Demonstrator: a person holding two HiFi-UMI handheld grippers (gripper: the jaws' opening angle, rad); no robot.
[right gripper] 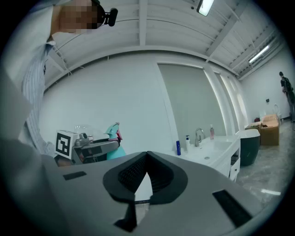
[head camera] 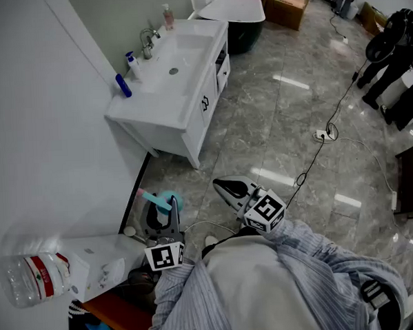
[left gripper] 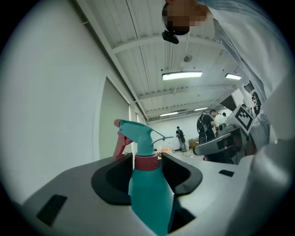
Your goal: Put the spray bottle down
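The left tool (left gripper: pixel 146 161) grips the upright bottle (left gripper: pixel 148 196). The right tool (right gripper: pixel 146 156), nearby, is closed and empty.

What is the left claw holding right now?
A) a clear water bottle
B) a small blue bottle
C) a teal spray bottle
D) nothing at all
C: in the left gripper view the teal spray bottle stands upright between the pads of the left claw, which close against its sides.
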